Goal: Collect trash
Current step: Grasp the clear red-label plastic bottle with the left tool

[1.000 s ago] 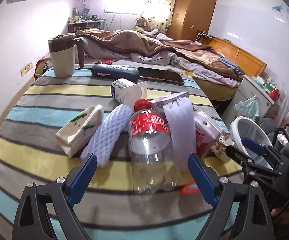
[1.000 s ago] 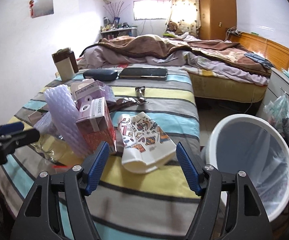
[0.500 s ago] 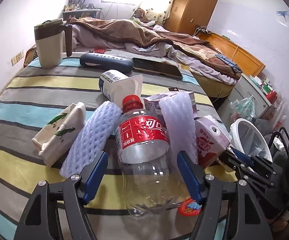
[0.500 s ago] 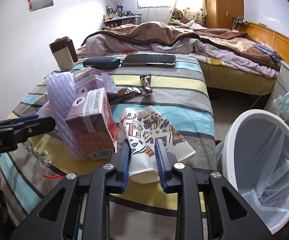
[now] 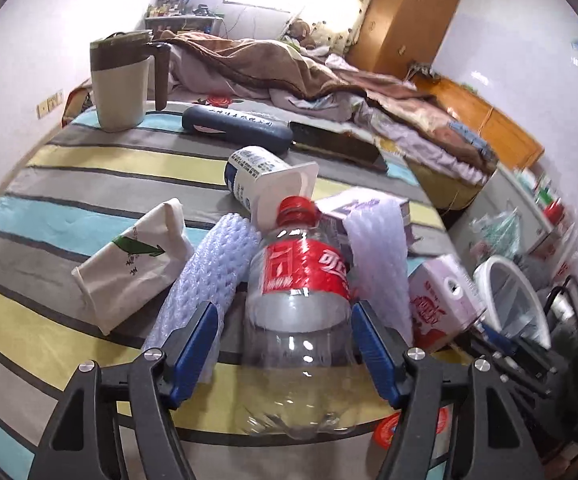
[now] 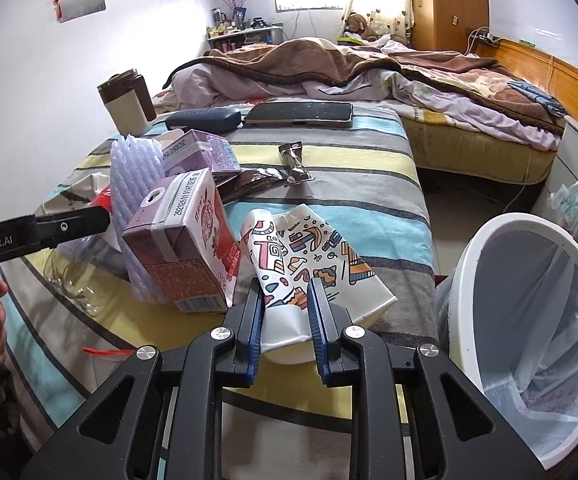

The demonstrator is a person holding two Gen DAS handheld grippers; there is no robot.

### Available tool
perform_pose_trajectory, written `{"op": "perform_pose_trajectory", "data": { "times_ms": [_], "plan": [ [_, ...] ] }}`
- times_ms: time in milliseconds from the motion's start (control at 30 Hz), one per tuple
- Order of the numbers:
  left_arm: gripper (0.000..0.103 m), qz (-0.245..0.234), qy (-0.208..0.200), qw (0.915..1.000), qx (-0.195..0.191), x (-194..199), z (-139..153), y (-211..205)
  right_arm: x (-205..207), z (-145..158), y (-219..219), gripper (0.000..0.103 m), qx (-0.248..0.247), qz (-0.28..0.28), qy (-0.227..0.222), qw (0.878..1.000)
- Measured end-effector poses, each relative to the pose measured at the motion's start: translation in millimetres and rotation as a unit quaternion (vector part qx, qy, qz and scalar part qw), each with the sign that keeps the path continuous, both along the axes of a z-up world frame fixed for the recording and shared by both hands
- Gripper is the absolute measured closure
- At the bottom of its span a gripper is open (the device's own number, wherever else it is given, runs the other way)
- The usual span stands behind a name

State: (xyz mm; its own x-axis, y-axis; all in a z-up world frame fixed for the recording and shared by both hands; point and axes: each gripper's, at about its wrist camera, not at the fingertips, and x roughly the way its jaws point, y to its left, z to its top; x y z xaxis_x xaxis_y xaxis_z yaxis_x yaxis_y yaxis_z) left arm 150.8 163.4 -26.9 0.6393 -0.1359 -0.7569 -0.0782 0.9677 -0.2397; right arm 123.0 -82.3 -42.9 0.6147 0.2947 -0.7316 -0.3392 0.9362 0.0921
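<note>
My left gripper [image 5: 285, 316] is open, its blue pads either side of a clear plastic bottle [image 5: 299, 320] with a red label and cap, lying on the striped table [image 5: 89, 168]. My right gripper [image 6: 287, 292] is shut on a crushed paper cup [image 6: 309, 264] with colourful patterns, near the table's front edge. Around the bottle lie foam nets [image 5: 209, 276], a pink milk carton [image 6: 185, 248], a purple carton [image 6: 201, 152], a yogurt cup [image 5: 265, 180] and a tissue pack [image 5: 133, 260]. A white lined trash bin [image 6: 529, 320] stands on the floor to the right.
A beige-and-brown jug [image 5: 121, 80], a dark glasses case [image 5: 237, 128] and a phone [image 6: 301, 114] sit at the table's far side. Brown snack wrappers [image 6: 265, 176] lie mid-table. A bed [image 6: 409, 80] with rumpled covers lies beyond.
My left gripper moved forward around the bottle and narrowed. My right gripper closed from wide open onto the patterned paper cup.
</note>
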Motion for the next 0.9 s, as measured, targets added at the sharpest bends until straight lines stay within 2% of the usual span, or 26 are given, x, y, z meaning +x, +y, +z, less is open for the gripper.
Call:
{"op": "perform_pose_trajectory", "data": {
  "times_ms": [133,267,367,467,900],
  "plan": [
    [0.034,-0.010,0.016,0.9998,0.001,10.7,-5.6,-4.6,1.6,-1.2,0.6,0.079,0.001,0.000,0.002,1.000],
    [0.034,-0.004,0.014,0.9999,0.007,19.5,-6.8,-3.8,2.1,-1.7,1.5,0.079,0.001,0.001,0.001,1.000],
    [0.041,-0.016,0.021,0.9996,-0.005,22.4,-11.2,-4.2,2.0,-2.5,2.0,0.079,0.002,0.001,0.001,1.000],
    [0.041,-0.010,0.018,0.9997,-0.009,21.5,-10.9,-2.2,2.7,-2.8,-1.0,0.079,0.005,-0.003,-0.002,1.000],
    [0.041,0.012,-0.011,0.9999,0.001,-15.9,0.8,9.5,-6.7,2.4,-3.9,0.081,0.020,-0.005,-0.020,1.000]
  ]
}}
